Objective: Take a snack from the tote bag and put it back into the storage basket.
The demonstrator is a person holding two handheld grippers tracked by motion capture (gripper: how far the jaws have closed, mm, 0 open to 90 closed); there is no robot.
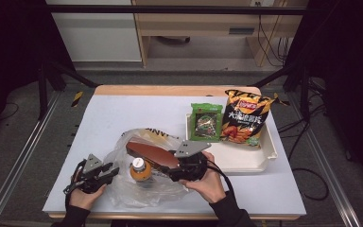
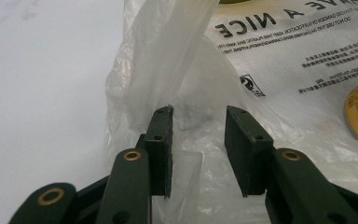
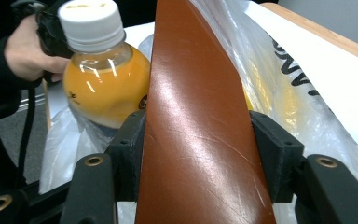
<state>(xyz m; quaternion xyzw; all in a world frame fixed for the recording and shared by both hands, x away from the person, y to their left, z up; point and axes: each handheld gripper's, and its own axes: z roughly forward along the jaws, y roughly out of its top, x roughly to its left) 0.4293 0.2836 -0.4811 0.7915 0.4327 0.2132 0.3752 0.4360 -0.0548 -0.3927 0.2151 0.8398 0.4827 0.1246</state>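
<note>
Right hand-held gripper (image 3: 196, 140) gripping one brown pouch (image 3: 196, 116), one bottle (image 3: 103, 79)

Glossy brown leather case (image 3: 196, 121), long and flat, clamped in the right tool (image 3: 196, 154), reaching over a clear plastic bag (image 1: 123, 187); 1 orange juice bottle (image 3: 100, 74) stands upright beside it.

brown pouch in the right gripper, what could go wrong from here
1. The brown pouch is smooth and glossy and pinched across its width by the right gripper, so it might slip or twist.
2. It passes right beside the upright orange juice bottle in the plastic bag and could tip it.
3. The left gripper has loose film between its jaws; the bag mouth may sag shut.
</note>
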